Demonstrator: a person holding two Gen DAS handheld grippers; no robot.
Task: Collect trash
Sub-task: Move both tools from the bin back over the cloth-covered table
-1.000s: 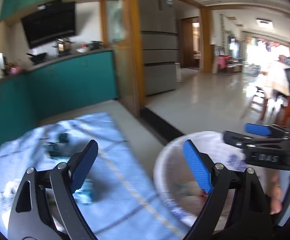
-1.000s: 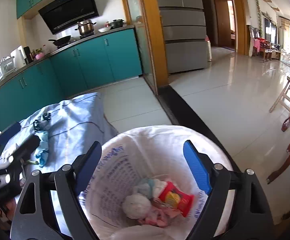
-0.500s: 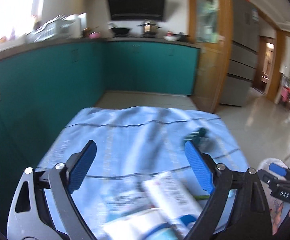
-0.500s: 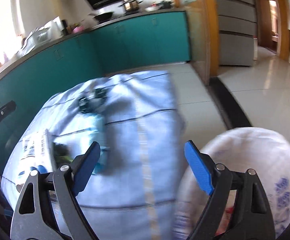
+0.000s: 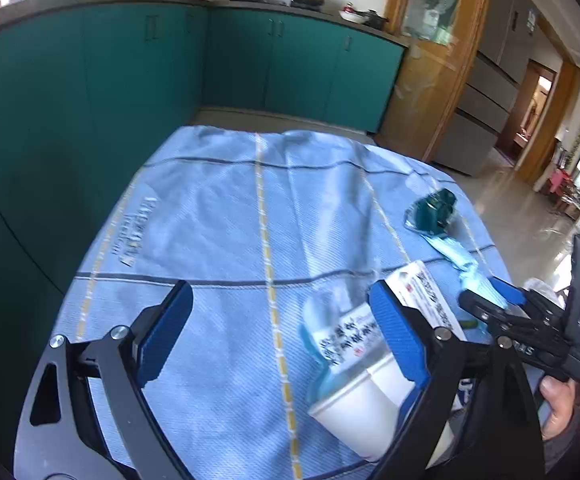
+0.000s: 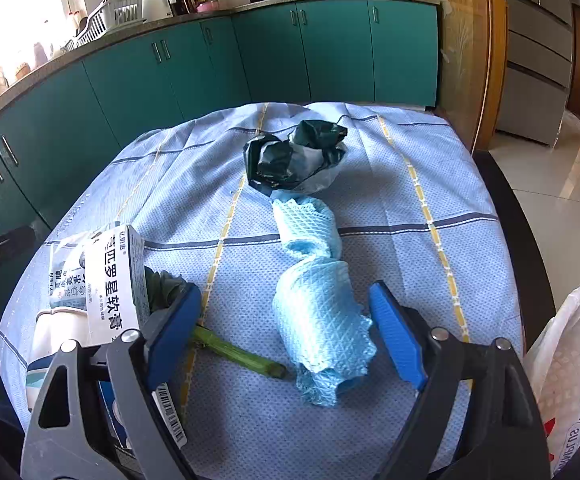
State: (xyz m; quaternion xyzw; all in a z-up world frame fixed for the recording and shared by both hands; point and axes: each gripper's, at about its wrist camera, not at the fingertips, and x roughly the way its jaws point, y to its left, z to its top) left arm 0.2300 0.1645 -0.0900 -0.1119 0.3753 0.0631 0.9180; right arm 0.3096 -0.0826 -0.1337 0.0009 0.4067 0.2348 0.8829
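Lying on cloth (image 6: 370, 208): one net (image 6: 318, 308), one stalk (image 6: 236, 350), two boxes (image 6: 116, 276).

Daylight floods my views from the window above the teal cabinets (image 6: 138, 76), blown out to pure white at the upper left in both. The blue cloth (image 5: 218, 216) is evenly lit and sharp at its centre; on the side away from the window the tiled floor (image 6: 550, 168) glares with reflected light. My fisheye lenses bend the cabinets into curves, and the corners fall to black. The paper cup (image 5: 358, 412) close to my left lens looks slightly soft.
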